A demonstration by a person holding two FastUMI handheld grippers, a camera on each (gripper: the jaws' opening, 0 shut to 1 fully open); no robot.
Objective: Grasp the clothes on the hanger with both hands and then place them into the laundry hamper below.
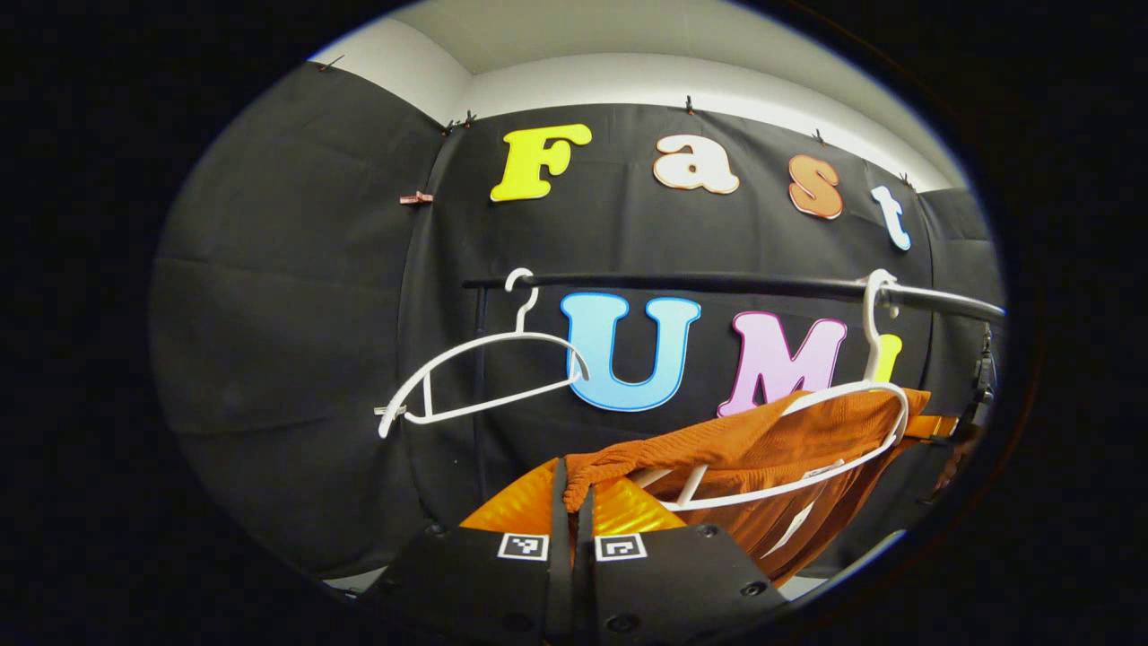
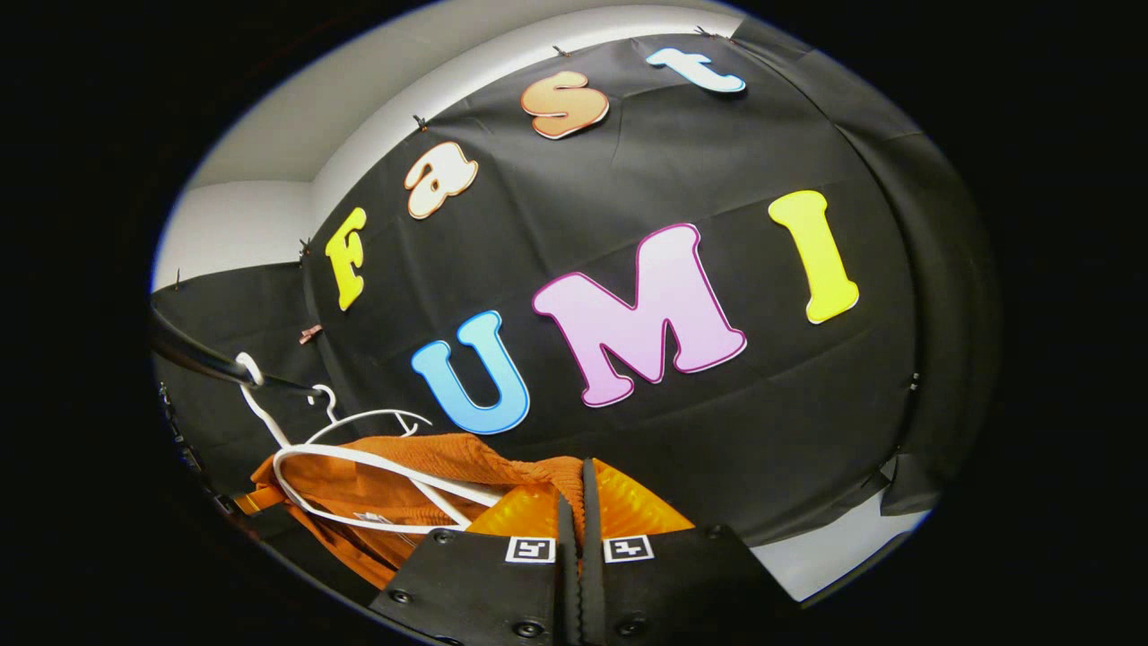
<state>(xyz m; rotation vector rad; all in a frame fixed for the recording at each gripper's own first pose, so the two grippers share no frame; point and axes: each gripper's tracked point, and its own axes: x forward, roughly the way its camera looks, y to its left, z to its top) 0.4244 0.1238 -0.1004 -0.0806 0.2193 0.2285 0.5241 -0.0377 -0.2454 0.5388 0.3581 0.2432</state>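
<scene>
- Overhead, a dark rail [image 1: 717,285] carries two white hangers: a bare hanger [image 1: 484,372] and, further along, a second hanger [image 1: 843,431] inside the orange garment [image 1: 762,449].
- Left gripper [image 1: 572,502]: fingers closed tight, pinching one edge of the garment.
- Right gripper [image 2: 579,502]: fingers likewise pressed together on the cloth's opposite end, the garment [image 2: 395,484] draped beside it.

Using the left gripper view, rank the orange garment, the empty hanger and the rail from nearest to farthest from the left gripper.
1. Orange garment: pinched between the left gripper's fingers, spreading right.
2. Empty hanger: up and left, hooked on the rail.
3. Rail: highest, across the back.
</scene>
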